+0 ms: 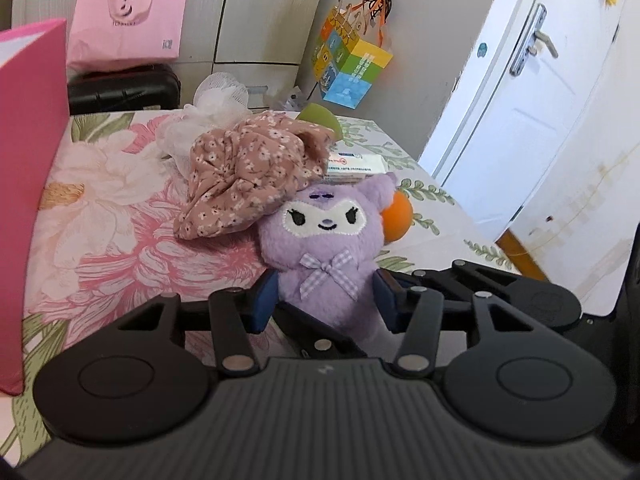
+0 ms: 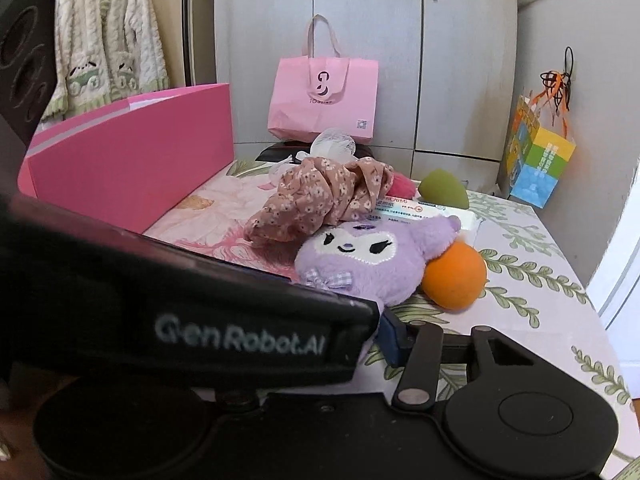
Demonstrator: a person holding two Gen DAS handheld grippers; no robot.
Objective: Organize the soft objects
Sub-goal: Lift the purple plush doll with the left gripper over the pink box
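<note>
My left gripper (image 1: 324, 308) was clamped on the purple plush (image 1: 326, 256) at its body, low on the floral-covered table (image 1: 100, 240). Right gripper's (image 2: 384, 336) state I could not tell; the left tool hid it. Judgement: lift straight up, clearing floral cloth (image 1: 248, 184) and orange ball (image 2: 454, 276). Pink box (image 2: 132, 168) stood left, table edge right.

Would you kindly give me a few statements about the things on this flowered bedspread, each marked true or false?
1. The purple plush toy sits between the left gripper fingers. True.
2. The orange ball touches the plush. True.
3. The floral cloth lies inside the pink box. False: it lies on the bedspread, beside the box.
4. The pink bag is on the bedspread. False: it stands behind it, before the wardrobe.
</note>
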